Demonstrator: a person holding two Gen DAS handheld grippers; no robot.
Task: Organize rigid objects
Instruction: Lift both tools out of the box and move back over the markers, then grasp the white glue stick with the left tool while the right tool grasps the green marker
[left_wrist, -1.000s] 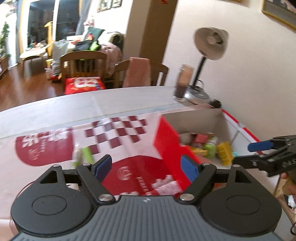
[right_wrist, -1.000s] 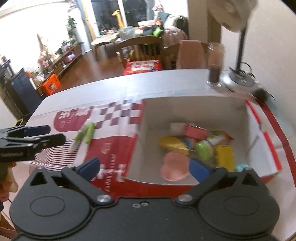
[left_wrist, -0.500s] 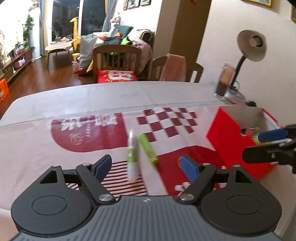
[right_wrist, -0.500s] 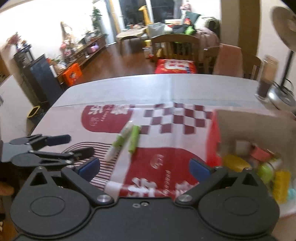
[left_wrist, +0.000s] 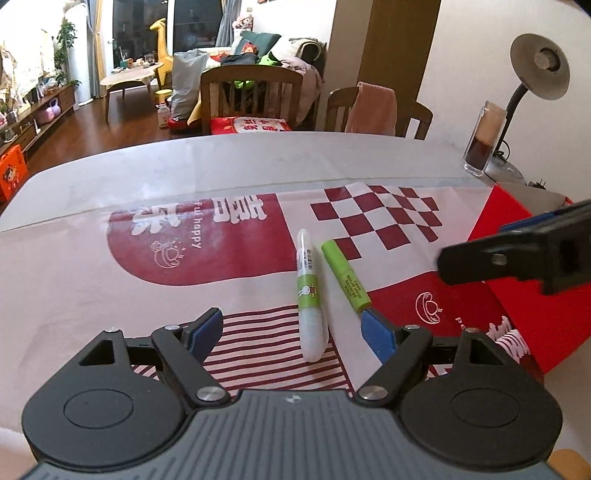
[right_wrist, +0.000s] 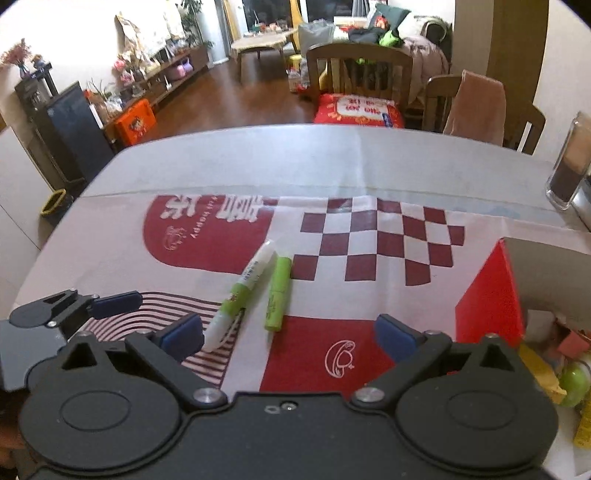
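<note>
Two pen-like tubes lie side by side on the red-and-white printed cloth (left_wrist: 229, 258). One is white with a green label (left_wrist: 309, 299) (right_wrist: 242, 291), the other all green (left_wrist: 345, 275) (right_wrist: 279, 293). My left gripper (left_wrist: 291, 332) hovers low with its jaws apart, the white tube's near end between them, untouched. My right gripper (right_wrist: 288, 334) stands wide with its jaws closing slightly; the green tube's near end lies just ahead of the gap, nothing held. The right gripper also shows at the right in the left wrist view (left_wrist: 517, 254), the left gripper at the left in the right wrist view (right_wrist: 81, 306).
A red open box (right_wrist: 491, 302) (left_wrist: 517, 295) holds several small colourful objects at the right. A glass jar (left_wrist: 484, 138) and a desk lamp (left_wrist: 539, 66) stand at the table's far right. Wooden chairs (right_wrist: 360, 70) line the far edge.
Both grippers swung left from the red box to over the two tubes and came lower. The tubes now sit close in front of the jaws.
</note>
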